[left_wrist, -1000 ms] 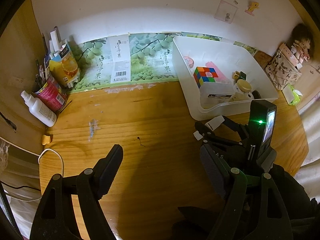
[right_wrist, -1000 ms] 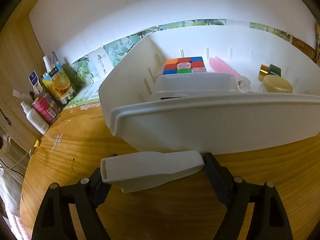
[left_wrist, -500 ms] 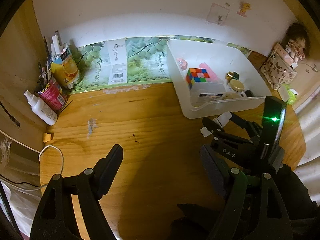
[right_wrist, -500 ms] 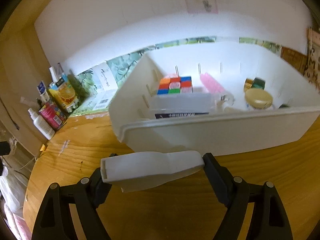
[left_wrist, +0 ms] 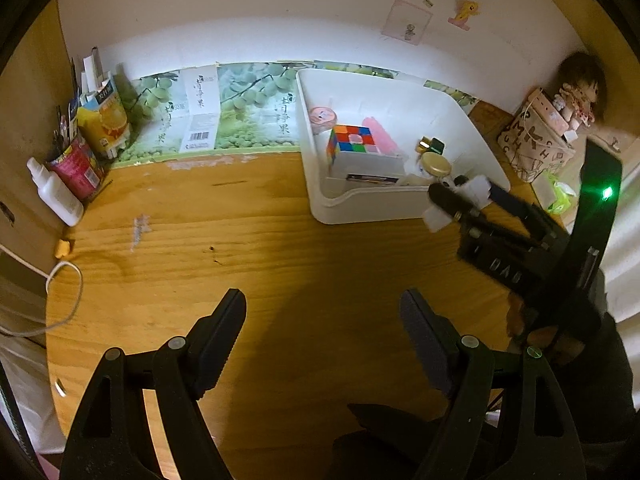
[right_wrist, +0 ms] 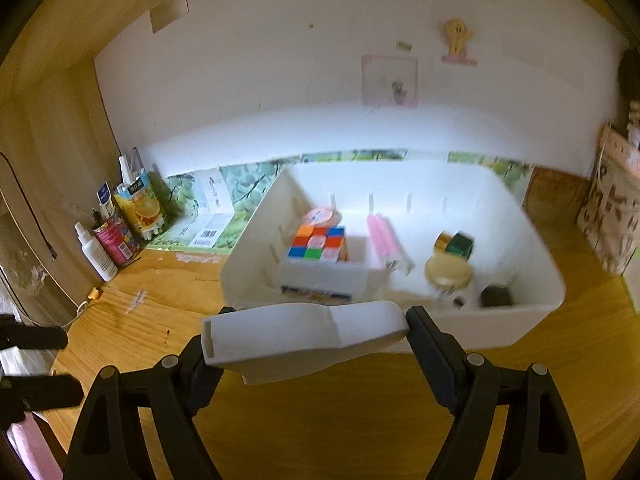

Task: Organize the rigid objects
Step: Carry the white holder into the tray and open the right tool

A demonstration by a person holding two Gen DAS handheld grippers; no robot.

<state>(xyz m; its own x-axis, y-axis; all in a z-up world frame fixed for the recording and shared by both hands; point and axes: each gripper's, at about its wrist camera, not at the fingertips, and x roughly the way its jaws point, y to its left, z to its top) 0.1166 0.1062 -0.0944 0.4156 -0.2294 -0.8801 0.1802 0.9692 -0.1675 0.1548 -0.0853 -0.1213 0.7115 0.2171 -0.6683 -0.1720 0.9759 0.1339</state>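
Observation:
My right gripper (right_wrist: 304, 344) is shut on a white plastic piece (right_wrist: 300, 336) held crosswise between its fingers, raised above the near rim of the white bin (right_wrist: 520, 328). In the left wrist view the right gripper (left_wrist: 460, 200) and the white piece (left_wrist: 476, 188) hang over the front right corner of the bin (left_wrist: 360, 208). The bin holds a colour cube (right_wrist: 316, 242), a white box (right_wrist: 324, 276), a pink object (right_wrist: 382, 236), a gold-lidded jar (right_wrist: 448, 272) and small dark items. My left gripper (left_wrist: 320, 328) is open and empty over the wooden table.
A white spray bottle (left_wrist: 56, 192), a red cup (left_wrist: 76, 164) and a juice carton (left_wrist: 104, 120) stand at the back left. A white cable (left_wrist: 64, 284) lies at the left edge. A patterned bag (left_wrist: 536, 136) with a doll stands at the back right.
My right gripper has risen with the white piece, from table level in front of the bin to above its near rim. The left gripper has drawn back and up a little.

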